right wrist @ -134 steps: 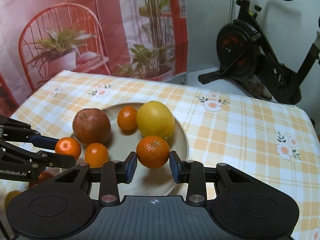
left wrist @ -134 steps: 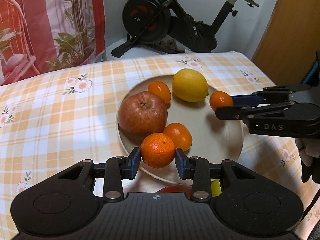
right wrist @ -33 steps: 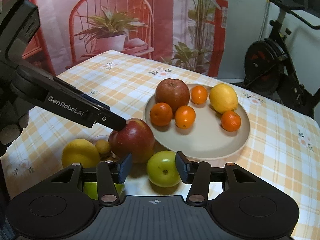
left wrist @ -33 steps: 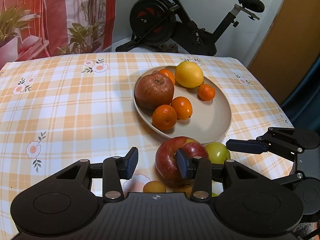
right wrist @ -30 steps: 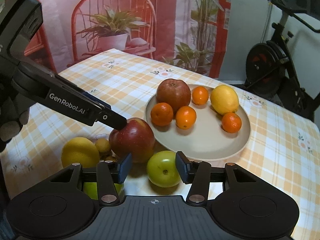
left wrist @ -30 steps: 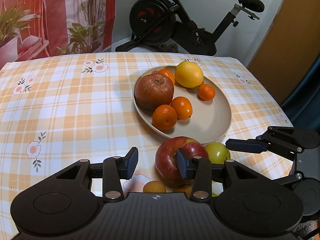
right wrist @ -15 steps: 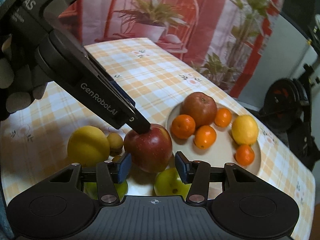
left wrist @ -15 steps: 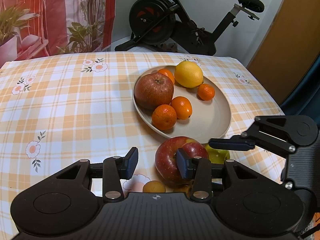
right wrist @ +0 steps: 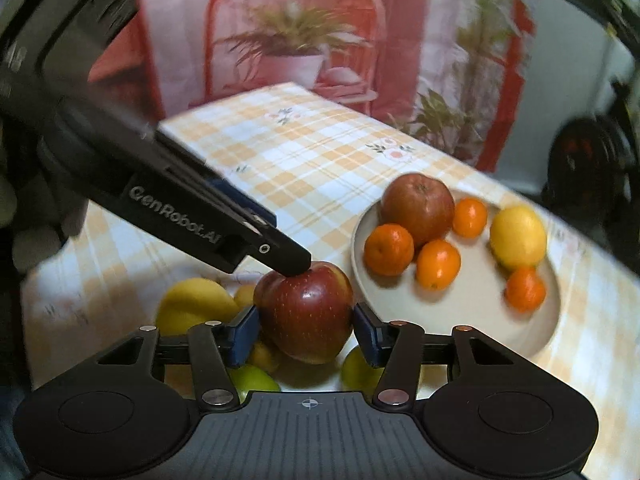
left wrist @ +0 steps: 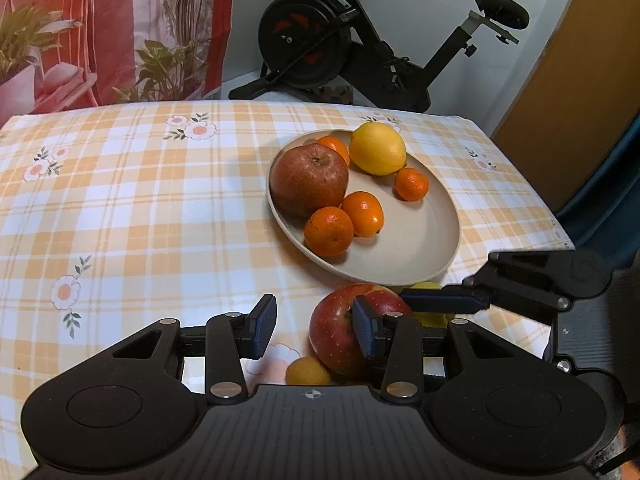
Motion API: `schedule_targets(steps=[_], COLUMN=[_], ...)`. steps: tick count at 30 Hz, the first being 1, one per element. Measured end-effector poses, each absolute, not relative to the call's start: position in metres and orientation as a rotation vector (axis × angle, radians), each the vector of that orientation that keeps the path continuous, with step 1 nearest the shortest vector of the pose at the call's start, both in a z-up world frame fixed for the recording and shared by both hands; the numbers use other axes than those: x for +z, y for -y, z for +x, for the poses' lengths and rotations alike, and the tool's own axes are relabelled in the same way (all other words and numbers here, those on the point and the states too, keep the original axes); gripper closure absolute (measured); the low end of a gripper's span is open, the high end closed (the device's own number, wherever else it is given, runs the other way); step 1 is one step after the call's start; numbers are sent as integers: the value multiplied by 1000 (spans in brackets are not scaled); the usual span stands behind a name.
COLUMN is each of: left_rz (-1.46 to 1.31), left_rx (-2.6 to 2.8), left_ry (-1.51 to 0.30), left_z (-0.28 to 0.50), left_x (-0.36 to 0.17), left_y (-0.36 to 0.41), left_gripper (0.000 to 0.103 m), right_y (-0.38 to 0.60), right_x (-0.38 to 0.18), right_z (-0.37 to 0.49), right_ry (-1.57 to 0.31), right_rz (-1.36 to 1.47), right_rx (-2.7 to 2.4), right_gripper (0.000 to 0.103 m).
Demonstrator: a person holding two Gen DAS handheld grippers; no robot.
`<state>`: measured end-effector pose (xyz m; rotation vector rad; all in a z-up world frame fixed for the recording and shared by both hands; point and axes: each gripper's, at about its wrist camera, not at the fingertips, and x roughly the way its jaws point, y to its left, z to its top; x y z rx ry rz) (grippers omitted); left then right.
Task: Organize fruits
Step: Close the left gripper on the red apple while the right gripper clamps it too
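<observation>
The red apple (right wrist: 306, 312) sat on the bench (left wrist: 140, 200) just in front of the plate (left wrist: 420, 248), among loose yellow and green fruit. The right tool (right wrist: 306, 334) straddled it, jaws opening, with pads close at both sides of the apple; whether they pressed it was unclear. The left tool (left wrist: 316, 330) stood partly open with nothing gripped, its right finger (left wrist: 366, 330) over the apple's top. On the plate lay a larger brownish apple (left wrist: 310, 182), a lemon (left wrist: 378, 148) and four mandarins (left wrist: 328, 230). An exercise bike (left wrist: 360, 52) stood behind the bench.
</observation>
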<state>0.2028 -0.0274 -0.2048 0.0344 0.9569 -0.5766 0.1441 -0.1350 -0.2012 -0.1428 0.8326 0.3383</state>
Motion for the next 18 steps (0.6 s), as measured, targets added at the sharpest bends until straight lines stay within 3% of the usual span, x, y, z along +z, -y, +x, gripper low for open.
schedule_targets(steps=[5,18], left_rz=[56,69], left_rx=[-582,-627], left_ry=[-964,-966], left_z=[200,186], left_x=[-206,-205], left_y=[33,42], left_gripper=[60,59], right_y=[151,150], right_x=[-203,-199], right_z=[130,107], right_ry=[-805,-787], right_rz=[8,-4], right_rx=[312,274], right_gripper=[55,60])
